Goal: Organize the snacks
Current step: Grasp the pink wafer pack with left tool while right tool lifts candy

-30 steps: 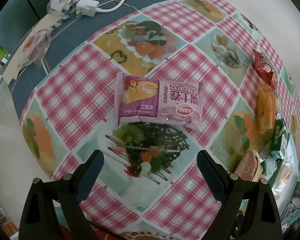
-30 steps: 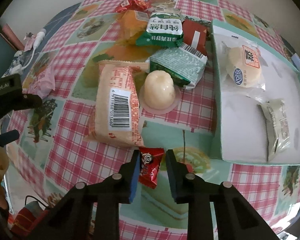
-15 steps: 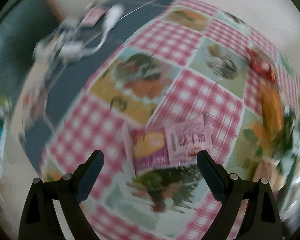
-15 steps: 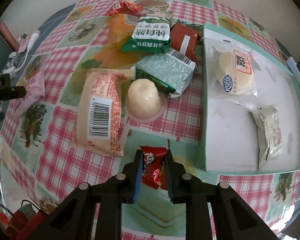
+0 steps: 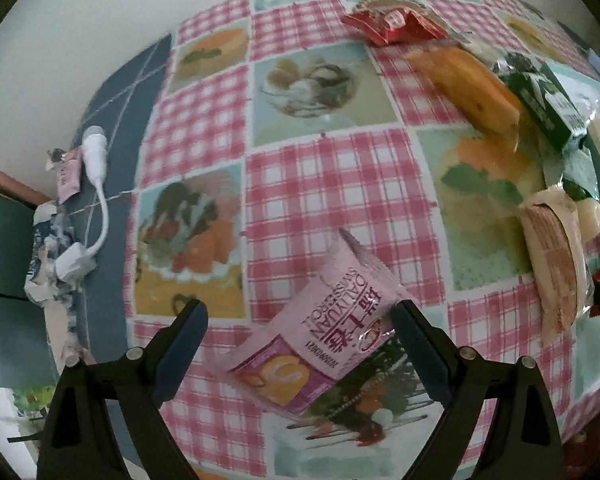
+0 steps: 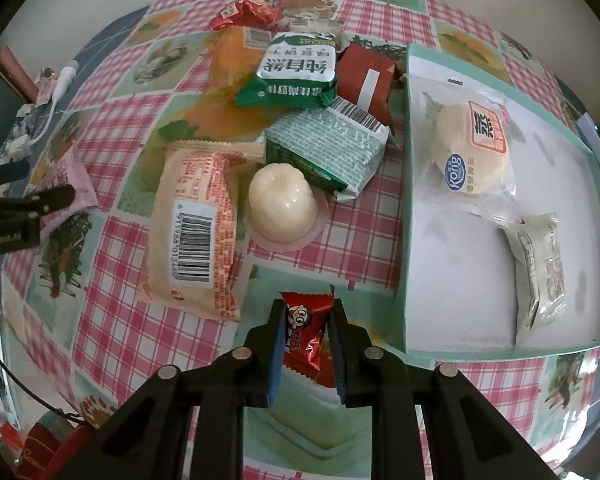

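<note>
My left gripper (image 5: 300,322) is open, its fingers on either side of a pink Swiss-roll packet (image 5: 320,340) that lies tilted on the checked tablecloth; the right finger is at the packet's edge. My right gripper (image 6: 306,322) is shut on a small red candy packet (image 6: 305,336), held just left of a teal tray (image 6: 406,200). The tray holds a round white bun packet (image 6: 472,148) and a small pale sachet (image 6: 540,272). In the right wrist view the left gripper (image 6: 28,204) and the pink packet (image 6: 66,184) show at the far left.
A pile of snacks lies left of the tray: peach barcode packet (image 6: 196,232), white jelly cup (image 6: 282,204), green packets (image 6: 300,68), a brown-red packet (image 6: 366,80), an orange packet (image 5: 468,80), a red wrapper (image 5: 392,24). A white cable and plug (image 5: 94,196) lie at the table's left edge.
My left gripper swung right and closed in on the pink packet, which now sits between its fingers. My right gripper closed on the red candy packet and lifted it slightly towards the tray.
</note>
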Demonstrator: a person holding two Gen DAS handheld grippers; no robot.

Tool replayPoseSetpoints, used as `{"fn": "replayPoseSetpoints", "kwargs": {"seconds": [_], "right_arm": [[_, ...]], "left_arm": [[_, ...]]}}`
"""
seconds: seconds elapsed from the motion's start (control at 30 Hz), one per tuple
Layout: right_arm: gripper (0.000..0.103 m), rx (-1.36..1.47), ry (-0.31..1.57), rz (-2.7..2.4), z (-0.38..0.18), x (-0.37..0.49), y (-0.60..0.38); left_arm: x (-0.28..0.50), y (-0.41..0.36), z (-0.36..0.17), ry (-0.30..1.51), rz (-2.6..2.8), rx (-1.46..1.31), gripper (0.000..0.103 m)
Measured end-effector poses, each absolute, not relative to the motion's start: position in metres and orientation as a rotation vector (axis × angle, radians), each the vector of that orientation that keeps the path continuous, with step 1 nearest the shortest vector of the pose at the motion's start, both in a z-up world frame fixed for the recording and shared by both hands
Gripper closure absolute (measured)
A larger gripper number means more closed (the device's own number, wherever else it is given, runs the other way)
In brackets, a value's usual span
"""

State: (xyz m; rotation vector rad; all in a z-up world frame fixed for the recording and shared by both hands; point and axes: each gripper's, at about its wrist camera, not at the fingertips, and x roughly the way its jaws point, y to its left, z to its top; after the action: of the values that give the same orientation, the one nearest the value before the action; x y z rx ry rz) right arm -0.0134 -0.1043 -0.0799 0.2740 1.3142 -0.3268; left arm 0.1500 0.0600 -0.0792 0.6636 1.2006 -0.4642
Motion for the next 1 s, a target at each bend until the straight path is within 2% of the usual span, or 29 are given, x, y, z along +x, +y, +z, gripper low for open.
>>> {"fn": "replayPoseSetpoints", "kwargs": {"seconds": [0.17, 0.27, 0.33, 0.4, 0.43, 0.67, 1.0], "right_arm": [[0.081, 0.282, 1.312, -0.329, -0.082, -0.012, -0.103], [0.081, 0.282, 1.312, -0.329, -0.082, -0.013, -0.103], [0.081, 0.285, 1.313, -0.329, -0.081, -0.013, -0.103], [0.081, 0.290, 1.311, -0.327, -0.082, -0.014, -0.104], [0.081, 0.293, 1.309, -0.327, -0.081, -0.015, -0.105], [0.083, 0.320, 1.215, -0.312, -0.055, -0.021, -0.108], [0.083, 0.439, 1.094, -0.340, -0.026, -0.037, -0.130]], "left_arm": [[0.133, 0.059, -0.090, 1.216, -0.481, 0.679, 0.009], [0.131, 0.061, -0.092, 1.207, -0.456, 0.678, 0.017], [0.130, 0.063, -0.087, 1.191, -0.419, 0.681, 0.041], [0.132, 0.066, -0.084, 1.180, -0.389, 0.682, 0.053], [0.134, 0.068, -0.083, 1.184, -0.382, 0.666, 0.055], [0.133, 0.075, -0.066, 1.184, -0.305, 0.561, 0.059], [0.093, 0.035, 0.009, 1.099, -0.324, 0.393, 0.059]]}}
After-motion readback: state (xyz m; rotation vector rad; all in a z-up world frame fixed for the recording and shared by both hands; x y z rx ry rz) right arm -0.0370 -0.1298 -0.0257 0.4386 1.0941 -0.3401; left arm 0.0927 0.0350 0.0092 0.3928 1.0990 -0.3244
